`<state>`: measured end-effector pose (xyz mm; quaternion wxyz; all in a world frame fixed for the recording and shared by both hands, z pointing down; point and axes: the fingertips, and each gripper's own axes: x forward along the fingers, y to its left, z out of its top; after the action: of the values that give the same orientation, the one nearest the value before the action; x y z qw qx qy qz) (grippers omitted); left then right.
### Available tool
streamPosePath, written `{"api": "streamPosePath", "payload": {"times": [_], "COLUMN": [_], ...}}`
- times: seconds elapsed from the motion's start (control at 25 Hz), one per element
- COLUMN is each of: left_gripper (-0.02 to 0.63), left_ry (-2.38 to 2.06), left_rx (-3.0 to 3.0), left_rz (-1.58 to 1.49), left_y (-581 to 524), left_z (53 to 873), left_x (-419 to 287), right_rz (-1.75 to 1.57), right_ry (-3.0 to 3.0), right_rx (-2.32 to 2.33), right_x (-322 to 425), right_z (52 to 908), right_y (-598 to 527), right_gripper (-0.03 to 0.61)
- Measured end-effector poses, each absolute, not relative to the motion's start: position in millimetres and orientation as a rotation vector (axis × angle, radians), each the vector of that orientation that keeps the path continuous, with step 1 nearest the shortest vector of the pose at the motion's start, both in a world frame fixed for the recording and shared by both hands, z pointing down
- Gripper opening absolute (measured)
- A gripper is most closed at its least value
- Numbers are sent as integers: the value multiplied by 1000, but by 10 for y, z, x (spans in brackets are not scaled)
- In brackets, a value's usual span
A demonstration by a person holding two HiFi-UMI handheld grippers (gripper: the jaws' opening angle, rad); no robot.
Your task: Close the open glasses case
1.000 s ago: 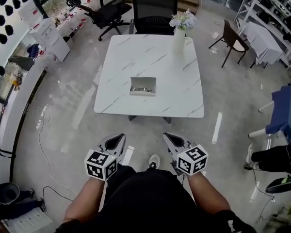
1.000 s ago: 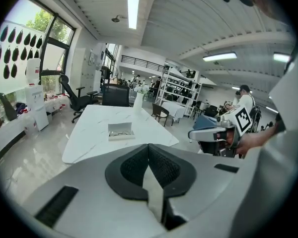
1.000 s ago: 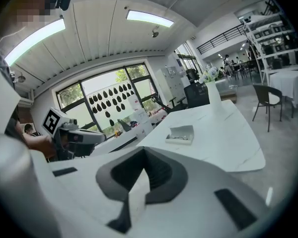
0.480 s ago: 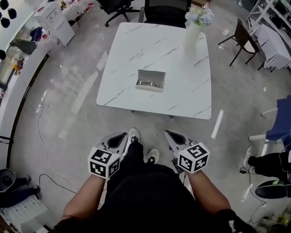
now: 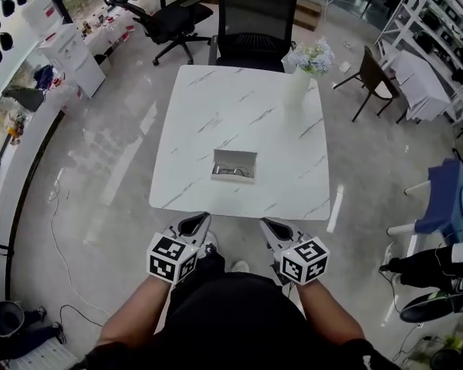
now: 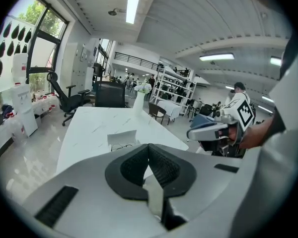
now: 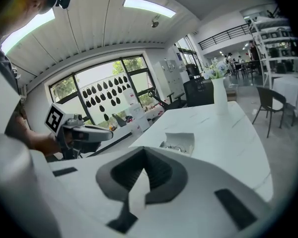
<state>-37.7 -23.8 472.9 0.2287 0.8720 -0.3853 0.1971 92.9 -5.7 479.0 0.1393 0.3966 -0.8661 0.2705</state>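
You're holding the left gripper point(image 5: 194, 223) and right gripper point(image 5: 272, 227) low at your waist, both clenched on nothing, probably because the open glasses case point(image 5: 234, 165) is sitting well out of reach near the front edge of the table point(image 5: 216, 106).

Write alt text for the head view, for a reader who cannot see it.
An open glasses case, glasses inside, lies near the front edge of a white marble table. The left tool and right tool, both shut and empty, are held short of the table.

left gripper point(image 5: 195, 222), right gripper point(image 5: 271, 227), jaws together, empty
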Motion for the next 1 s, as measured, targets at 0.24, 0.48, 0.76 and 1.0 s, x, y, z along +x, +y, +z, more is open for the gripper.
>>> {"api": "streamPosePath", "payload": {"times": [0.24,0.48,0.76,1.0], "left_gripper": [3,3,3,3], "left_ry": [-1052,-958,-879,-853], "left_rx": [2468,2561,2594,2620], "left_rz": [596,635,683,683], "left_y": [-858,-1263,-1523,-1584], "left_z": [4689,4685,4872,4906], "left_x": [-490,-539,-685,-601], "right_rz": [748,719,692,689], "right_ry": [-2478,-2434,-2366,-2347], "right_rx": [1220,1296,1364,1383], "right_x": [812,683,595,646], "right_z": [4703,4676,4738,4820], "right_y": [-563,-955,-1129,-1225], "right_gripper": [2,2,1,1]}}
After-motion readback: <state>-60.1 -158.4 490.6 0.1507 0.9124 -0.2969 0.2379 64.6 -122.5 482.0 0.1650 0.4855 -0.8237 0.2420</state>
